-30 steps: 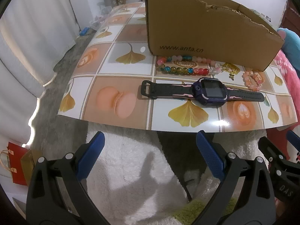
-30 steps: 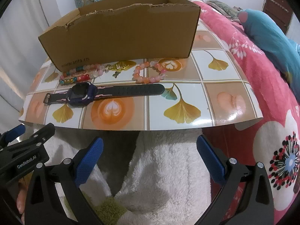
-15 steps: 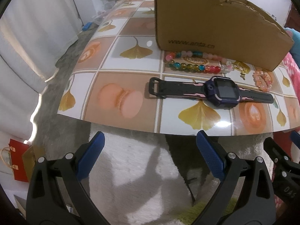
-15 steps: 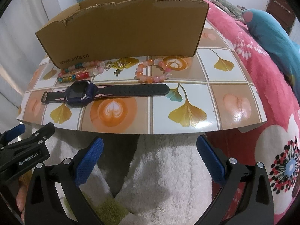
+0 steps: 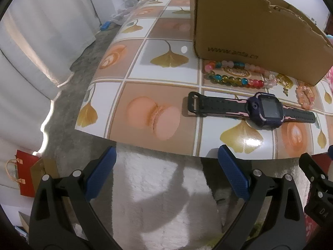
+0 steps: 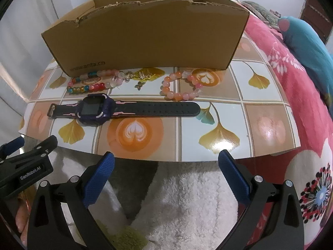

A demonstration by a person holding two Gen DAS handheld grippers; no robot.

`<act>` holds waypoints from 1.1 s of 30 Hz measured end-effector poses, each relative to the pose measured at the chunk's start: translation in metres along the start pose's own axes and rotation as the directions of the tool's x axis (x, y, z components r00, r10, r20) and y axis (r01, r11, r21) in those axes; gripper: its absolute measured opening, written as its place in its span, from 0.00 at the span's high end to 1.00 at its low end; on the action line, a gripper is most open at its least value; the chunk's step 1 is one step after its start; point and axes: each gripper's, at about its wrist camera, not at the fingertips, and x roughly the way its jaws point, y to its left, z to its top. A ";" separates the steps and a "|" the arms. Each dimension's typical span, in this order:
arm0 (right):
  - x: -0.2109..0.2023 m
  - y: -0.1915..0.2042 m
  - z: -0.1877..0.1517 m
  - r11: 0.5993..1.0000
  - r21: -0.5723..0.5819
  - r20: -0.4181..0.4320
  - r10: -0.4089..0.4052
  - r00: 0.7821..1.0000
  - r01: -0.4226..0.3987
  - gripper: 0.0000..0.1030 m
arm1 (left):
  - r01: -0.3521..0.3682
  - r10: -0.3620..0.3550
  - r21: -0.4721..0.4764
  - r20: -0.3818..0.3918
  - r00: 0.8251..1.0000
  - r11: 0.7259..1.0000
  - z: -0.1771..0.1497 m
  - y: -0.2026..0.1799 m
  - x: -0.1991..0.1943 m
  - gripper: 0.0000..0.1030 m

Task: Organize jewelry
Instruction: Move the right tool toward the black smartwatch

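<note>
A purple smartwatch (image 6: 94,109) (image 5: 267,110) with a black strap lies flat on the patterned table mat (image 6: 266,104). Behind it lie a multicoloured bead bracelet (image 6: 91,83) (image 5: 233,77), a small gold charm (image 6: 143,75) and a pink-orange bead bracelet (image 6: 181,87) (image 5: 305,94). An open cardboard box (image 6: 145,35) (image 5: 249,37) stands behind them. My left gripper (image 5: 166,166) is open, below the mat's front edge, left of the watch. My right gripper (image 6: 166,166) is open too, in front of the mat's front edge, holding nothing.
White fluffy fabric (image 6: 187,198) lies under both grippers. A pink floral bedspread (image 6: 301,95) and a teal pillow (image 6: 308,48) lie to the right. White curtains (image 5: 41,41) and a red paper bag (image 5: 25,173) are at the left, over grey floor.
Both grippers have moved closer to the table; the watch, bracelets and box look larger. The left view has swung left. Nothing on the mat has moved.
</note>
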 end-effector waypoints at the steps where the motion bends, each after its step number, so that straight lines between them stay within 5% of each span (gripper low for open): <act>1: 0.001 0.000 0.001 1.000 -0.001 -0.001 0.001 1.000 -0.001 0.06 | 0.000 0.000 -0.003 -0.001 1.000 1.000 0.001 0.001 0.001 0.08; 22: 0.023 0.011 0.016 0.997 -0.073 -0.003 0.019 1.000 -0.019 0.06 | 0.025 -0.025 0.025 0.023 0.999 0.999 0.007 0.007 0.006 0.07; 33: 0.029 0.005 0.019 0.994 -0.079 -0.007 0.075 0.997 -0.076 0.05 | 0.128 -0.129 0.038 0.002 0.992 0.991 0.013 0.017 0.014 0.07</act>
